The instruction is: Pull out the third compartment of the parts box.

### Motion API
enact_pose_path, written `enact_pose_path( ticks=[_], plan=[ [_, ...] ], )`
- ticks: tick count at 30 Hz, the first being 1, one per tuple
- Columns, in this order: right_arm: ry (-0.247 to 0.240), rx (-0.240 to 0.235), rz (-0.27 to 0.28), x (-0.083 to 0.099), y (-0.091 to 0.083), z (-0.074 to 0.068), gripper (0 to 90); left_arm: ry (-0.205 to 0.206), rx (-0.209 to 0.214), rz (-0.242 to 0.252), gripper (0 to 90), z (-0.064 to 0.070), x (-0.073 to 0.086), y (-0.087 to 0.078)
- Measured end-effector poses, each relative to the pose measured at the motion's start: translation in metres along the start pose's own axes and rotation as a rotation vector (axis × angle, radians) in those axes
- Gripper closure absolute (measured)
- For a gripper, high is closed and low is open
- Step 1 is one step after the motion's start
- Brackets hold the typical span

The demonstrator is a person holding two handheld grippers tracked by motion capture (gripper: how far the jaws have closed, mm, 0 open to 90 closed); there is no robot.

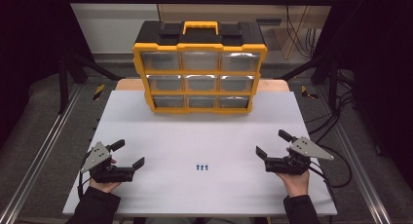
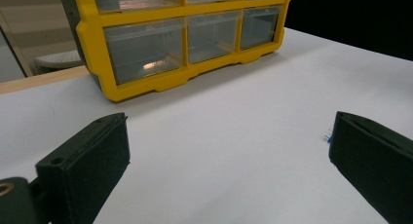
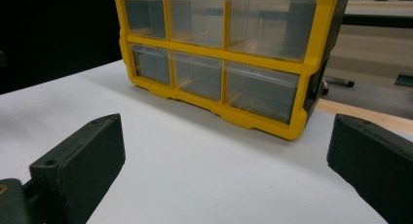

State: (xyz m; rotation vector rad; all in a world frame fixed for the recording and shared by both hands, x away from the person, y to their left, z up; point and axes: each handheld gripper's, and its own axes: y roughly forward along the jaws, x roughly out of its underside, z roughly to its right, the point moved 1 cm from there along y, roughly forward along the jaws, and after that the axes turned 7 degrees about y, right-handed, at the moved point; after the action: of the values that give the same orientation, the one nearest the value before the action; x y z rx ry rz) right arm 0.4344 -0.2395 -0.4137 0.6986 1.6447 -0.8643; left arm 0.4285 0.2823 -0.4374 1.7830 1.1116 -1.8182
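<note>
Blue screws [image 1: 202,167] lie between your grippers, left [image 1: 131,155] and right [image 1: 271,144], both wide and empty; close on one squarely.

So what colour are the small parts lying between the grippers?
Blue; the small parts show best in the high view.
</note>
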Motion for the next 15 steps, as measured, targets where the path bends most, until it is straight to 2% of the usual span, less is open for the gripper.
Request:
enact_pose_path(
  ticks=[9, 15],
  plan=[
    [-0.089, 0.045, 0.024, -0.014, 0.001, -0.001, 1.3, 0.001, -0.004, -0.004, 0.8, 0.000, 0.001, 0.001],
    [-0.162, 0.062, 0.040, -0.029, 0.010, -0.004, 1.6, 0.003, -0.004, -0.006, 0.9, 0.000, 0.001, 0.001]
  ],
)
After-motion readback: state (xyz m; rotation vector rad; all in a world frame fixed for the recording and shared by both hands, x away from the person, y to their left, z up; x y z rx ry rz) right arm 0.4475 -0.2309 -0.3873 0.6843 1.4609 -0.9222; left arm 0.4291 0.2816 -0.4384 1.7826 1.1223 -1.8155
